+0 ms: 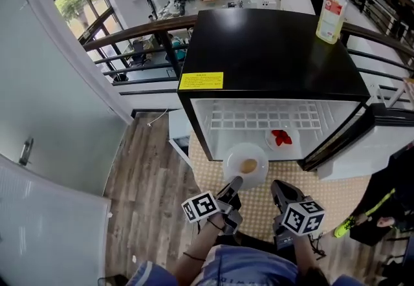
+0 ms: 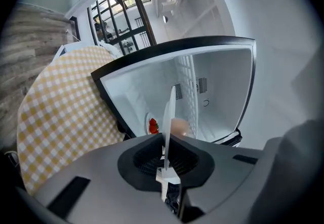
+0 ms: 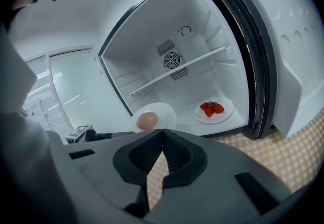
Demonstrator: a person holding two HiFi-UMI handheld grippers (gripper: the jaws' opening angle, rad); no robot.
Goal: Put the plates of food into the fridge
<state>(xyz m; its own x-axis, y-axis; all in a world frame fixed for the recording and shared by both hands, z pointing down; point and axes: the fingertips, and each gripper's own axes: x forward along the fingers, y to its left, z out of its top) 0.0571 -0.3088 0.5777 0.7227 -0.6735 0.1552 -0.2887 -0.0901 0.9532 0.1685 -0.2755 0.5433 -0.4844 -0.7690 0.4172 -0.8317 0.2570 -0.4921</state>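
- Jaws of left gripper (image 2: 166, 153) pinch the bun plate (image 1: 234, 156) by its rim; keep it level, set it beside the strawberry plate (image 3: 226, 113) in the fridge (image 1: 272, 52).
- Jaws of right gripper (image 3: 161, 154) are closed and empty.

The left gripper (image 1: 234, 184) and the right gripper (image 1: 279, 187) are matte dark grey moulded shells that narrow towards the jaws. Each carries a white cube printed with black square markers: the left cube (image 1: 200, 206) and the right cube (image 1: 303, 216). In the gripper views the inner pads (image 3: 174, 154) are black and finely ribbed, and a rectangular recessed slot (image 3: 250, 185) is sunk into the shell. The person wears a faded blue-grey garment (image 1: 249, 265) and a thin dark band (image 1: 191, 255) on the left wrist.
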